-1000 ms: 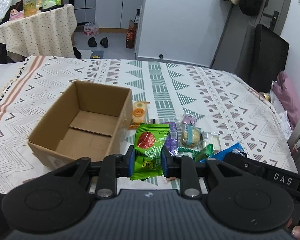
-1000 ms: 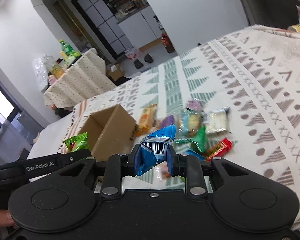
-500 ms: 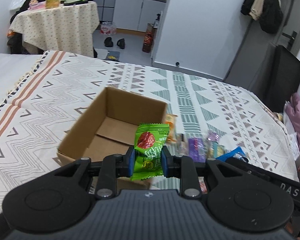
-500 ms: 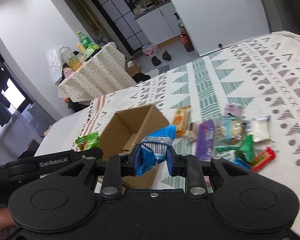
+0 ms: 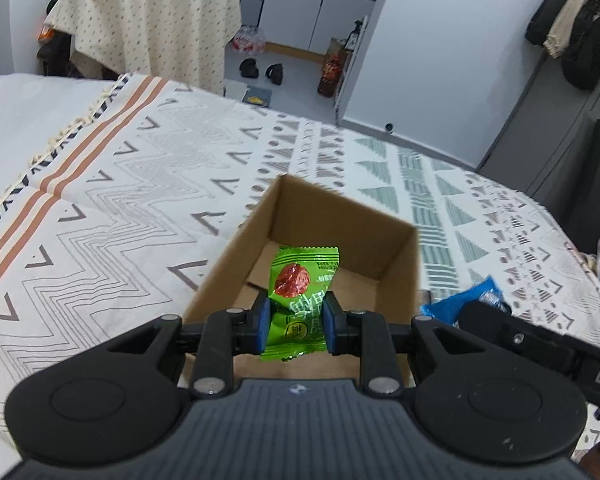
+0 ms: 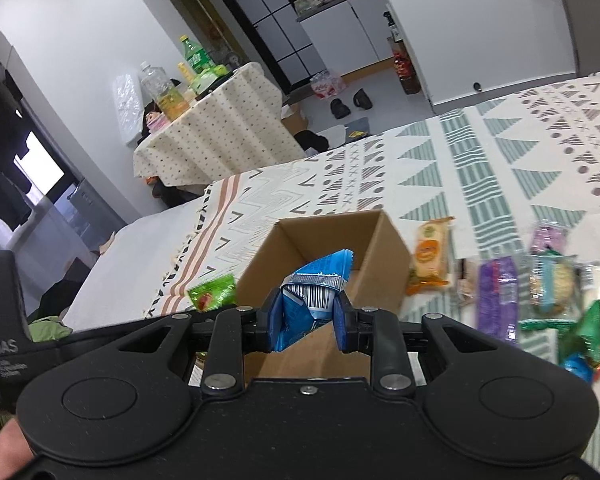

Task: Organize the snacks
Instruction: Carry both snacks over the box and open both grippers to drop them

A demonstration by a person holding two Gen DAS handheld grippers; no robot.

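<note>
My left gripper (image 5: pixel 294 326) is shut on a green snack packet (image 5: pixel 300 296) with a red fruit picture, held over the near side of the open cardboard box (image 5: pixel 396 248). The box's inside looks bare. My right gripper (image 6: pixel 307 326) is shut on a crumpled blue snack packet (image 6: pixel 312 300), just in front of the same box (image 6: pixel 384 256). In the left wrist view the blue packet (image 5: pixel 460 304) shows at the box's right. The green packet (image 6: pixel 214 292) shows left of the box in the right wrist view.
Several loose snacks lie on the patterned bedspread (image 6: pixel 500 168) right of the box: an orange packet (image 6: pixel 430 256), a purple one (image 6: pixel 496 296), a round biscuit pack (image 6: pixel 550 280), green and red wrappers (image 6: pixel 588 332). A cloth-covered table (image 5: pixel 148 28) with bottles stands beyond the bed.
Both grippers have moved left toward the box with their packets. The green packet now hangs over the box's opening, and the blue packet has come up beside the box.
</note>
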